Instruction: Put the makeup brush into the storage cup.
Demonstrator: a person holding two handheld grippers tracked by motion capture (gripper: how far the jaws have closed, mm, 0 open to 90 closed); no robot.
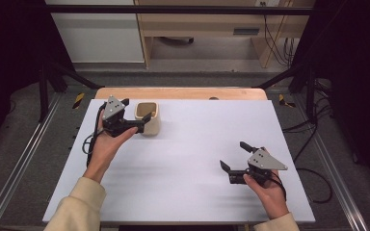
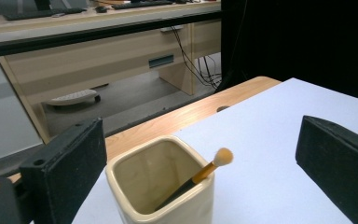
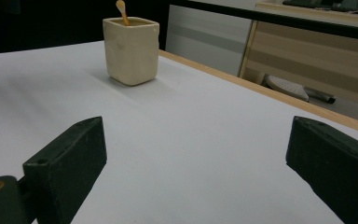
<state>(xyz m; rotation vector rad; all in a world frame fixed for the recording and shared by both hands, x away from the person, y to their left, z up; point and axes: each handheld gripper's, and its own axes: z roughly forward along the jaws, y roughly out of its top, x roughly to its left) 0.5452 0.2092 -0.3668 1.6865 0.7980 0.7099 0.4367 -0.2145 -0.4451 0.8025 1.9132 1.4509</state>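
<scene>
Here, in the high view, a cream square-sided cup (image 1: pixel 148 118) stands upright at the upper left of the white tabletop (image 1: pixel 188 163), with a small brush (image 2: pixel 200 176) leaning inside it; the left gripper view shows the brush's pale rounded tip and orange ferrule rising just above the rim toward one corner, its dark handle slanting down into the cup. The left gripper (image 1: pixel 139 123) sits at the cup, its fingers spread wide and released, one to each side of the cup with nothing pressed between them. The right gripper (image 1: pixel 235 156) rests at the lower right of the high view, well apart from the cup, its fingers likewise spread and empty. Judged from its glossy glaze and thick wall, the cup is probably ceramic: stiff, fairly heavy for its size, slippery under rubber pads and liable to chip if tipped or dropped. Its flat opposing walls offer the surest hold, taken below the rim and squarely, so that it does not twist. The brush appears light and rigid in the handle but soft at the tip; the exposed ferrule or upper handle is the likely place to pinch it, since the tip would deform and give no purchase, and a sideways pull could topple the cup.
</scene>
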